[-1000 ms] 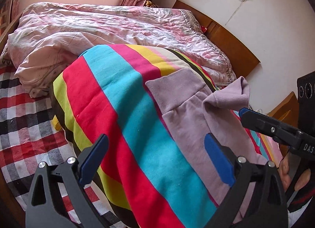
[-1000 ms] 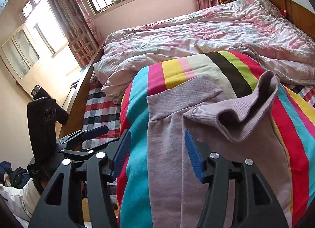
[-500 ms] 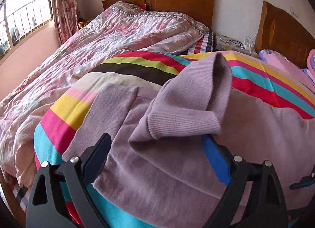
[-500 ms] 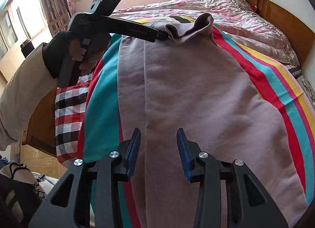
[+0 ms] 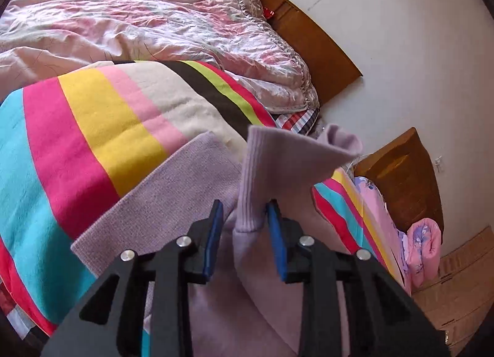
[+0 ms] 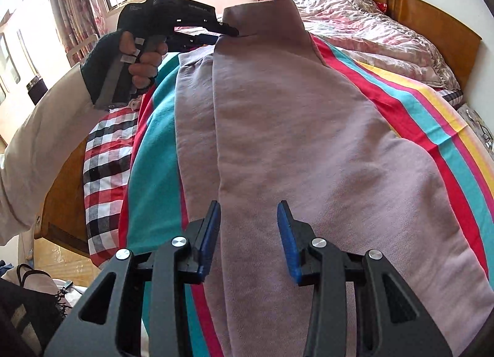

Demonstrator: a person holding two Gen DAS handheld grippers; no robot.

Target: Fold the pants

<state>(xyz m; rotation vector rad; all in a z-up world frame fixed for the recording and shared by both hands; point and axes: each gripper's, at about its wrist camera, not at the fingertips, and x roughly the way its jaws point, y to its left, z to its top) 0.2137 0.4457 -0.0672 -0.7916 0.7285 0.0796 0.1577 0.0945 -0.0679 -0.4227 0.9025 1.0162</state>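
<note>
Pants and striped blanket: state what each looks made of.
Pants: lilac knit, probably cotton fleece, matte; the cuff that the left gripper pinches is ribbed. Striped blanket: soft woven or brushed cloth, likely cotton, with a matte, slightly fuzzy surface.

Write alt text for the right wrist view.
Lilac pants lie lengthwise on a striped blanket; the left gripper pinches a ribbed cuff at their far end. The right gripper hovers open over the near end.

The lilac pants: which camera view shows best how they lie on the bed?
The right wrist view: the lilac pants stretch along the striped blanket. The left wrist view shows only the ribbed cuffs near the left tool.
</note>
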